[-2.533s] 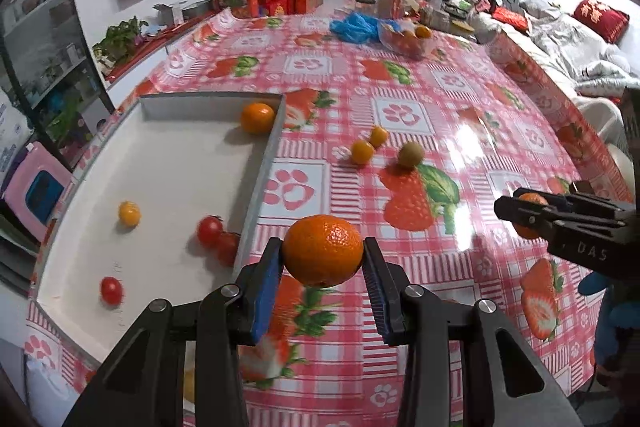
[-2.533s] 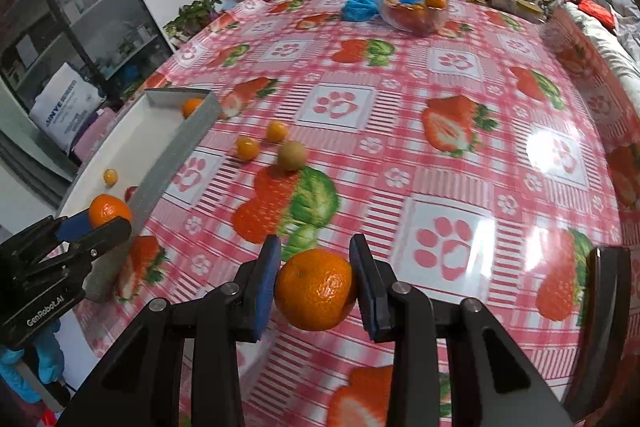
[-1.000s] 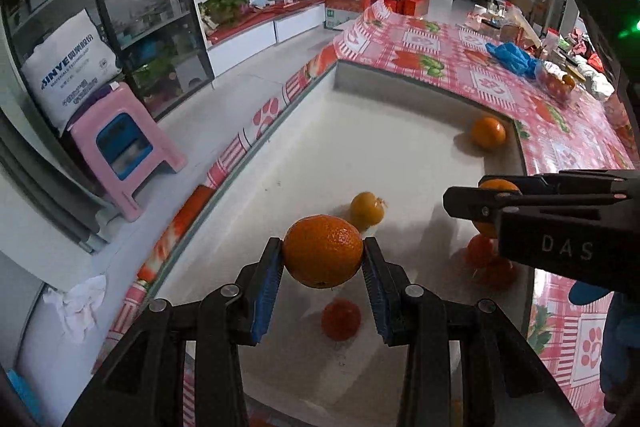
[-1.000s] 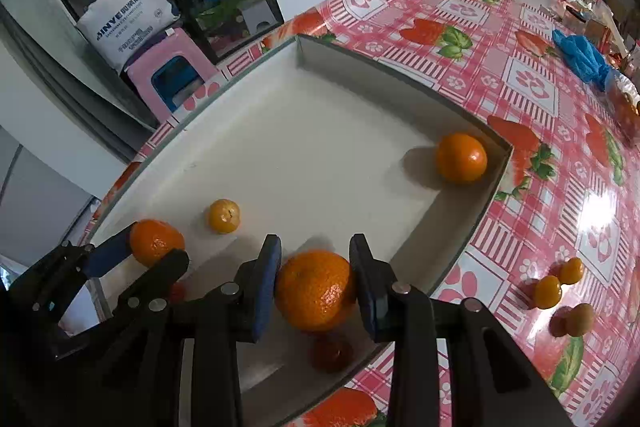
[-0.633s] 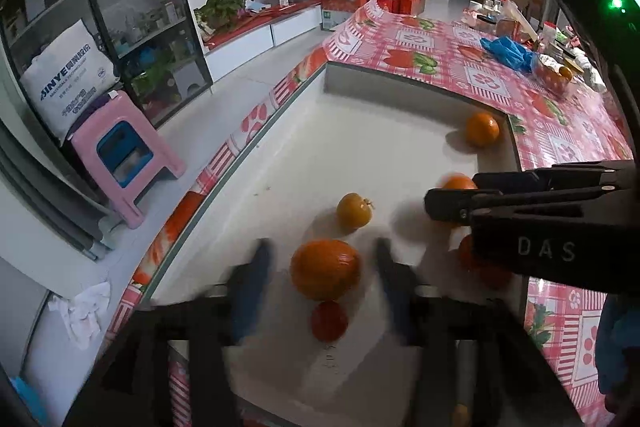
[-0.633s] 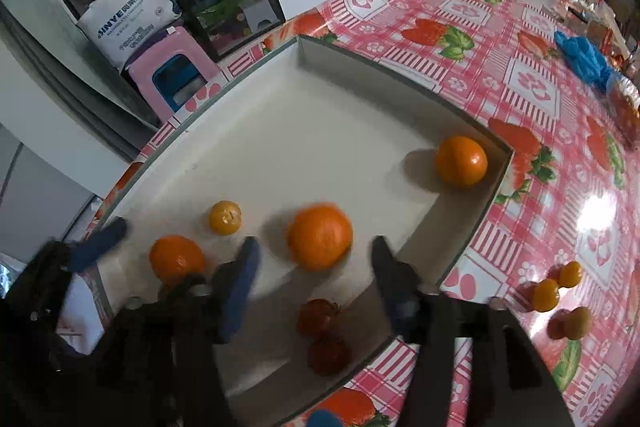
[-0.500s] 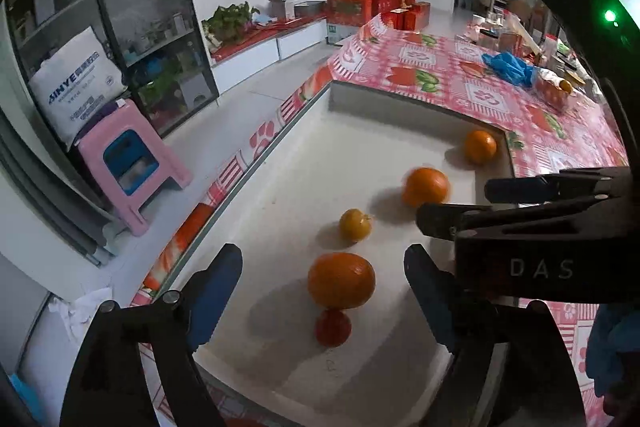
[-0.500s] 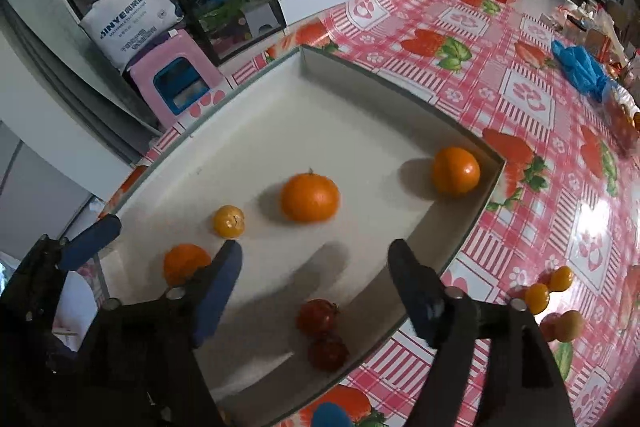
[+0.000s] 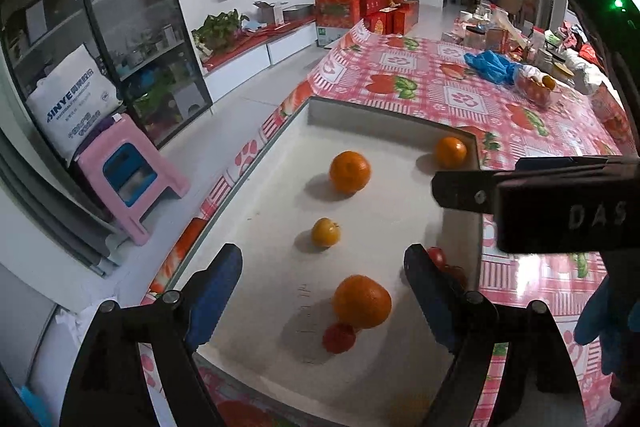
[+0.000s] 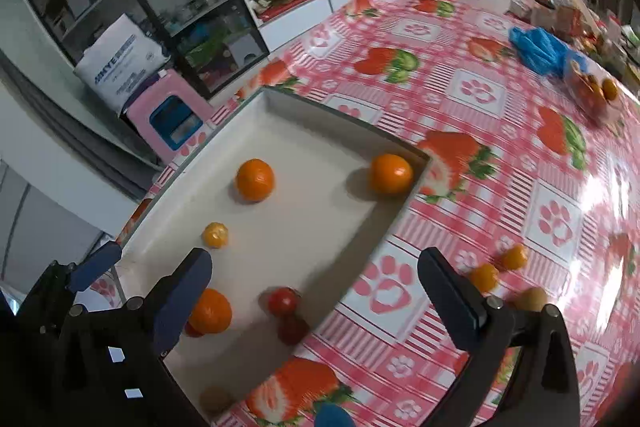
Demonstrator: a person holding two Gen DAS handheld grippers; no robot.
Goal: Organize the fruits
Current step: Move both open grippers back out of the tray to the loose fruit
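A grey tray [image 9: 384, 115] [image 10: 344, 121] sits at the table's edge. In it lie three oranges: one near my left gripper [image 9: 362, 301] [image 10: 210, 310], one mid-tray [image 9: 349, 171] [image 10: 255, 179], one in the far corner [image 9: 451, 151] [image 10: 391, 173]. A small yellow fruit [image 9: 325, 232] [image 10: 215, 235] and red tomatoes [image 9: 339, 337] [image 10: 283, 301] lie there too. My left gripper [image 9: 322, 283] is open and empty above the tray's near end. My right gripper [image 10: 314, 279] is open and empty over the tray's right wall; it also shows in the left wrist view [image 9: 532, 203].
Small yellow fruits [image 10: 484, 277] and a brownish one [image 10: 530, 297] lie on the strawberry tablecloth right of the tray. A bowl of fruit [image 10: 592, 91] and blue bag [image 10: 538, 49] sit far back. A pink stool [image 9: 128, 173] stands on the floor left of the table.
Both grippers opened and dropped their oranges into the tray, then drew back. The right one's orange rolled to mid-tray; the left one's rests by a tomato.
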